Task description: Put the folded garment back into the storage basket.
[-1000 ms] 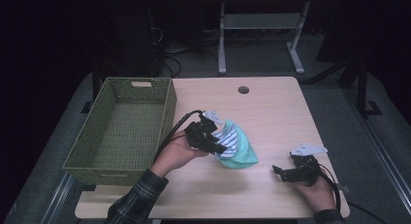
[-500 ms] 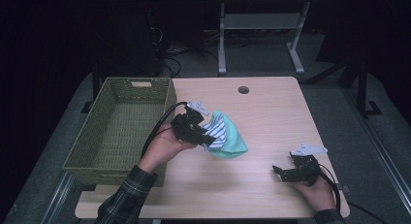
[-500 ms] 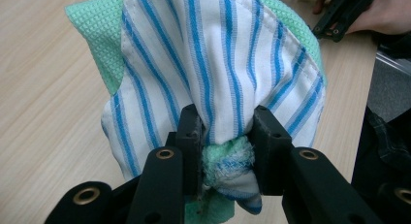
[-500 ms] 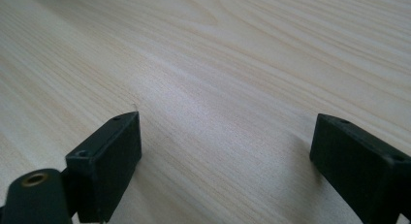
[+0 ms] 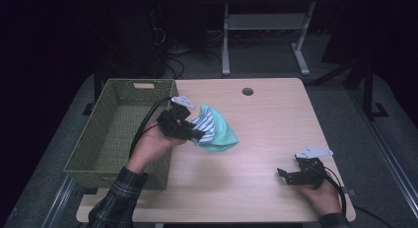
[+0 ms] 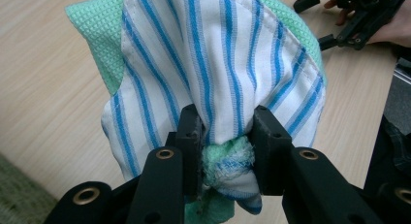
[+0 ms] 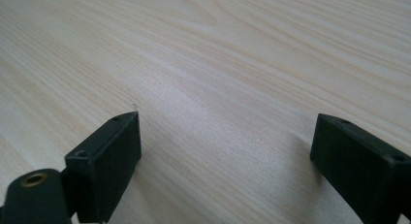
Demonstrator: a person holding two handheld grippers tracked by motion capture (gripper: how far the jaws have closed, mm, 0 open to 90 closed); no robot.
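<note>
A white cloth with blue stripes [image 6: 218, 54] and a green waffle cloth [image 6: 92, 25] are bunched together. My left gripper [image 6: 225, 129] is shut on this bundle, the fabric pinched between both jaws. In the high view the left gripper [image 5: 199, 135] holds the bundle [image 5: 219, 134] above the table, just right of a green woven basket [image 5: 118, 178]. My right gripper [image 5: 285, 174] rests at the table's near right corner. Its jaws stand wide apart over bare wood in the right gripper view [image 7: 225, 136], with nothing between them.
The wooden table [image 5: 266, 119] has a round cable hole [image 5: 247, 91] near its far edge. The basket takes up the table's left side. A metal stand [image 5: 266, 35] is on the floor beyond the table. The right gripper [image 6: 356, 15] lies past the bundle in the left gripper view.
My left hand has carried the cloth bundle up and to the left, closer to the basket. The right gripper has stayed put.
</note>
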